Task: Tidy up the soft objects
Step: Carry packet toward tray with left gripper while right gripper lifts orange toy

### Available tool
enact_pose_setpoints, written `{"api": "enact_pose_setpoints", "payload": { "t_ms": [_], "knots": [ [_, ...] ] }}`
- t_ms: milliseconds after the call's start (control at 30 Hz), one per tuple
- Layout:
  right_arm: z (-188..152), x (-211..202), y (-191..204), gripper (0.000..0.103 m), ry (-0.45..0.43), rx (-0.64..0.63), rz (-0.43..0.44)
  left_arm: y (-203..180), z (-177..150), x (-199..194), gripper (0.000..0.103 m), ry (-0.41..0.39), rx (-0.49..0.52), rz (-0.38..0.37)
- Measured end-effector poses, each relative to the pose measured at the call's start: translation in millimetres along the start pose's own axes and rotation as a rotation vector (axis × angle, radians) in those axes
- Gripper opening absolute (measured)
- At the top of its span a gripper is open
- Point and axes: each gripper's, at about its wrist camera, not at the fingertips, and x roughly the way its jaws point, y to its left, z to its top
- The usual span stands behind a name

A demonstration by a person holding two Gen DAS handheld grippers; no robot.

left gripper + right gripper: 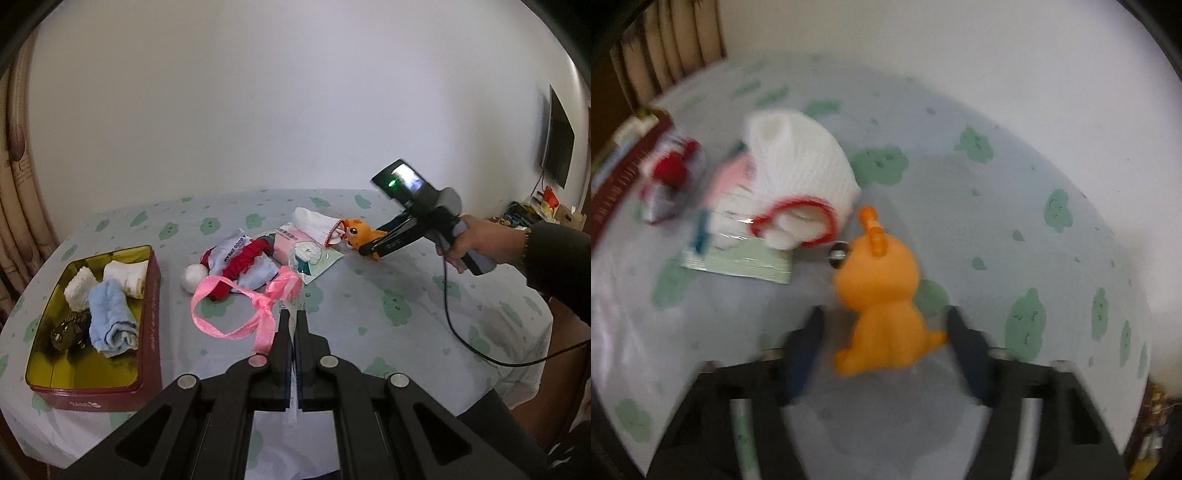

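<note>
A plain white wall backs a table under a pale cloth printed with green clouds. In the left wrist view, the left gripper hangs over the near edge with its fingers pressed nearly together; a pink ribbon lies just ahead of the tips, but whether it is pinched cannot be told. Further ahead and to its left sits a red tin holding folded towels. Well ahead to the right, the right gripper reaches the orange toy animal, which touches a white red-trimmed sock.

In the blurred right wrist view, the right gripper stands wide open, the orange toy animal between its fingers, neither clearly touching. The toy looks smooth, rounded and upright, facing away. Closing off-centre could likely squirt it out or tip it; the sock just ahead-left could be dragged along.
</note>
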Motion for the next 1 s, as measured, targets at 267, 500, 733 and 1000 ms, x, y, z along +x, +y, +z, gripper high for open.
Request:
{"api": "enact_pose_setpoints", "payload": {
  "t_ms": [267,500,733,1000],
  "knots": [
    [-18.5,-1.2,-15.2,0.047,0.015,0.127,0.075,19.6,-1.2,-13.9,0.001,-0.004,-0.057,0.023],
    [-91.5,-40.2,-33.8,0.046,-0.072,0.400,0.221,62.3,-0.5,-35.6,0.001,-0.020,-0.147,0.079],
    [-153.5,-75.1,-28.6,0.046,-0.158,0.580,0.317,123.0,12.9,-44.4,0.001,-0.039,-0.173,0.207],
    [-163.6,-93.8,-2.5,0.046,-0.225,0.637,0.384,188.2,-2.4,2.4,0.001,0.057,-0.185,0.289]
  ]
}}
